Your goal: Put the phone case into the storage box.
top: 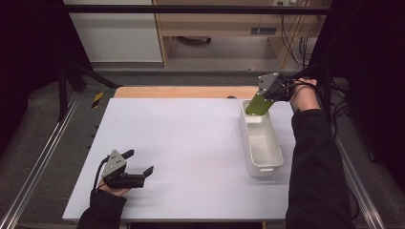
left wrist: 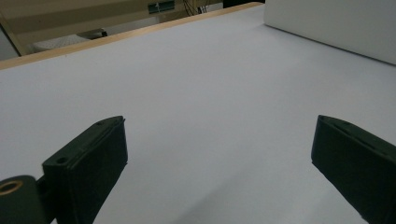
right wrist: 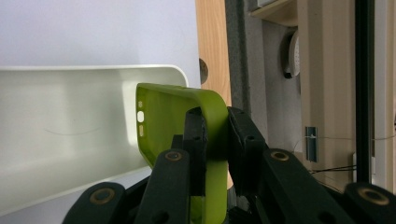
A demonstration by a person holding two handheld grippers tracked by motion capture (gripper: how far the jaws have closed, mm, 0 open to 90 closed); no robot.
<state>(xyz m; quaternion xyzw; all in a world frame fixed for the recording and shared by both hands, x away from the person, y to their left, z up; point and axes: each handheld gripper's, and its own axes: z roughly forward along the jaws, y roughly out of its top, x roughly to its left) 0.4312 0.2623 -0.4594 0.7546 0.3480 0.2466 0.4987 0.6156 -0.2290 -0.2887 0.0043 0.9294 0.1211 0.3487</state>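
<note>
The left gripper (top: 138, 164) lay low near the person's side, its jaws spread wide with nothing between them, the left hand (top: 112, 190) wrapped around its body from behind. The right arm (top: 313, 157), in a dark sleeve, stretched far forward. Its hand (top: 303, 93) held the right gripper (top: 262, 98) raised and tilted downward, jaws pinched tight.

Most of the worktop (top: 191, 143) is wide open, so there's loads of room to move across the middle and left. The one real obstacle is the white bin (top: 261, 143) along the right side, and its walls block any low sweep there. The right gripper (top: 265, 95) with the green case (top: 258, 105) hangs over the bin's far end. The left gripper (top: 138, 164) sits near the front-left edge.
</note>
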